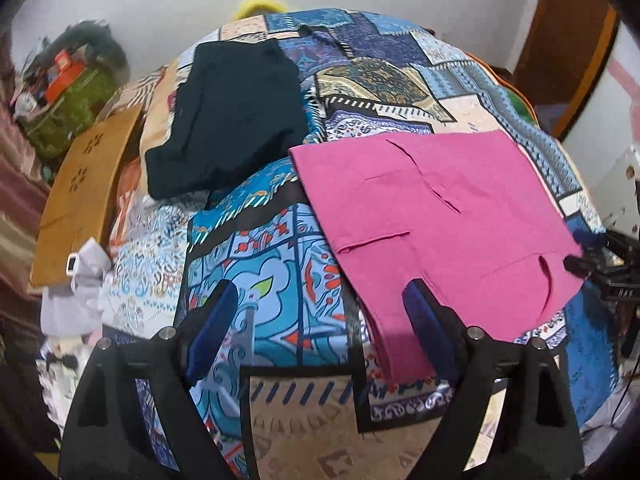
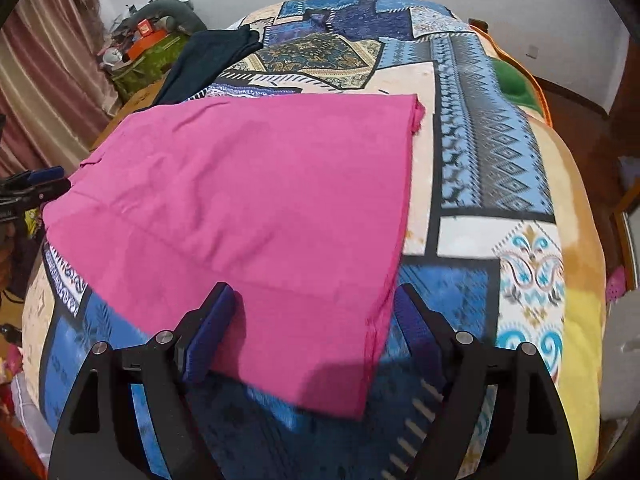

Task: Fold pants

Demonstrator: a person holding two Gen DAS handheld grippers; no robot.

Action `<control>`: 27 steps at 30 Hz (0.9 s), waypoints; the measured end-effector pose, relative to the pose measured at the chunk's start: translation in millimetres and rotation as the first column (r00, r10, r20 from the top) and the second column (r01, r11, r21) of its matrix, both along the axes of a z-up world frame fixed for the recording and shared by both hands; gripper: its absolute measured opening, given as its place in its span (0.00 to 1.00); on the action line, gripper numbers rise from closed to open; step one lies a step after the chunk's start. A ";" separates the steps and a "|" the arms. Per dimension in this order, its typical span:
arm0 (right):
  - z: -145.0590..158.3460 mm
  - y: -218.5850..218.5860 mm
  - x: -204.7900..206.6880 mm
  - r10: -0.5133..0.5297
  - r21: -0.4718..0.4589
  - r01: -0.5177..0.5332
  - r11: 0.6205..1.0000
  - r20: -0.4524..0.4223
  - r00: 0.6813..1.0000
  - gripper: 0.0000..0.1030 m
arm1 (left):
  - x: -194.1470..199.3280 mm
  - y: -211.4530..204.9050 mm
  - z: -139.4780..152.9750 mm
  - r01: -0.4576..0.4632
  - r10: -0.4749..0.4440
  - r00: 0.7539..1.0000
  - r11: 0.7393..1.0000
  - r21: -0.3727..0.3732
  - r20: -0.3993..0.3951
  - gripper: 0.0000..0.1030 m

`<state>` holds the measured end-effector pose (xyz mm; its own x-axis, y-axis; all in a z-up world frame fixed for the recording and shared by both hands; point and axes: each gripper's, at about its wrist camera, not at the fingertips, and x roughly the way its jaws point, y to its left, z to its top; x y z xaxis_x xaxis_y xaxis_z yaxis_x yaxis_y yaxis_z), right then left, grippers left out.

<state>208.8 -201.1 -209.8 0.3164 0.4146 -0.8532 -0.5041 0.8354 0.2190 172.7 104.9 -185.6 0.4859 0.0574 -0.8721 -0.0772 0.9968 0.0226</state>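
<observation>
Blue pads line the fingers of your left gripper (image 1: pixel 320 300), which are spread wide and hold nothing; its right finger lies at the near edge of the pink pants (image 1: pixel 440 216). Your right gripper (image 2: pixel 316 304) is also spread wide, over the near corner of the pants (image 2: pixel 248 200). The pants lie flat on the patchwork bedspread (image 1: pixel 280 280). Behind them, a dark folded garment (image 1: pixel 232 116) rests.

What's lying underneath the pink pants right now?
The pink fabric pants lie flat on the blue patchwork-print bedspread. Whatever else sits beneath them is covered. Both grippers are open.
</observation>
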 end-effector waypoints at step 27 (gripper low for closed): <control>22.2 76.9 -28.8 0.092 0.104 -0.102 0.989 0.097 0.991 0.78 | -43.6 -42.6 -3.5 -0.062 0.060 0.998 0.920 -0.386 -0.019 0.78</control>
